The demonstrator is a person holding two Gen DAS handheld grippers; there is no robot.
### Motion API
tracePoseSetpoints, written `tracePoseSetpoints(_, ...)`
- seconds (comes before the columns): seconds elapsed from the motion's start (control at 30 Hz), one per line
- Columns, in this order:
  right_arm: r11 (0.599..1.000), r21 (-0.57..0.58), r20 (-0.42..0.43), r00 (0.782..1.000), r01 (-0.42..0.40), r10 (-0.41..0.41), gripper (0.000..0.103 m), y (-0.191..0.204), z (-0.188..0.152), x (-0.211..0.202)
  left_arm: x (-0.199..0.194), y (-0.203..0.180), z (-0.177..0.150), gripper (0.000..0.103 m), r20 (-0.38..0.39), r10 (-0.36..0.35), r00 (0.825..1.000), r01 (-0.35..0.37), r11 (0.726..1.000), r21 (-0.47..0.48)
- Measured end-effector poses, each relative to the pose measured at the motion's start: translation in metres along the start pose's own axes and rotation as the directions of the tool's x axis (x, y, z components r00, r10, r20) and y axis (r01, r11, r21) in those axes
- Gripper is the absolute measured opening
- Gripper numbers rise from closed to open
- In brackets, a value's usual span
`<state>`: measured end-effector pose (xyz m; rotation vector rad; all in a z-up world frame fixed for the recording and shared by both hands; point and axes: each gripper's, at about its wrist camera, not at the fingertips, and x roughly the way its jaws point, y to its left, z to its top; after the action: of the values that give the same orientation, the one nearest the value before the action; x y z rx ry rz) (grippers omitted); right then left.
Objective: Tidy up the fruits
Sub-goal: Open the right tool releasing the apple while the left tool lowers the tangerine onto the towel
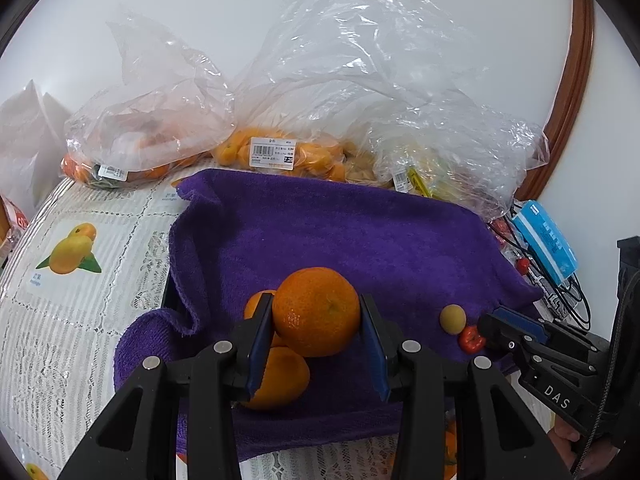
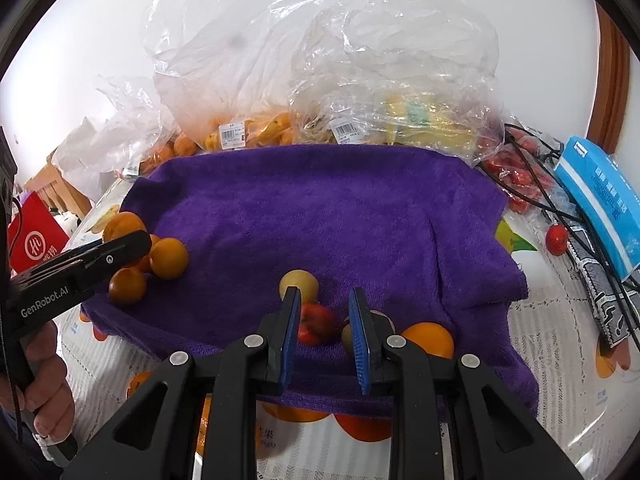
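Note:
My left gripper [image 1: 316,312] is shut on an orange mandarin [image 1: 316,312], held just above two other mandarins [image 1: 280,376] on the purple towel [image 1: 340,232]. In the right wrist view it [image 2: 132,246] hovers over a cluster of mandarins [image 2: 168,258] at the towel's left. My right gripper [image 2: 325,312] is open over a small red fruit [image 2: 316,324], with a yellow-green round fruit [image 2: 298,282] just beyond and another one and an orange [image 2: 428,338] at its right finger. In the left wrist view the right gripper [image 1: 486,326] touches the red fruit [image 1: 470,338].
Clear plastic bags of oranges [image 1: 280,152] and other fruit [image 2: 420,120] line the back of the table. A blue box [image 2: 600,196], black cables [image 2: 536,184] and red fruits [image 2: 556,238] lie at the right. A fruit-print tablecloth [image 1: 80,280] covers the table.

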<state>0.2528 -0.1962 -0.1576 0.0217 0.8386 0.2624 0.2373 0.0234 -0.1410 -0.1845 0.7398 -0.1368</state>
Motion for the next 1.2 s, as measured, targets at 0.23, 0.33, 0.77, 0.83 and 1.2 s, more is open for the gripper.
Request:
tracePoseSetpoints(0.23,1.0,0.023,0.012,1.0,-0.007,0.007,0.029,-0.006,0.003,-0.008,0.004,-0.004,-0.002,0.04,-0.016,-0.009,1.0,0.009,1.0,0.018)
tracePoseSetpoints(0.33,0.999,0.044,0.036,0.999,0.0,-0.001,0.031,-0.011,0.005,-0.015,0.003,-0.006,-0.002,0.04,-0.024,-0.025,0.999,0.026,0.999,0.021)
tracePoseSetpoints(0.77,0.994,0.108,0.062,0.998,-0.016,0.009,0.044,-0.023,0.009,-0.024,0.008,-0.014,-0.006,0.04,-0.037,-0.03,0.999,0.031,0.998,0.045)
tracePoseSetpoints(0.83,0.994,0.11,0.059,0.998,-0.019,0.012,0.045,-0.023,0.009,-0.024,0.005,-0.016,-0.006,0.04,-0.023,-0.03,0.999,0.031,0.998,0.054)
tracePoseSetpoints(1.2,0.993,0.115,0.046,0.999,0.001,-0.006,0.052,-0.025,0.009,-0.02,0.001,-0.011,-0.002,0.049,-0.025,-0.028,0.999,0.028,0.999,0.027)
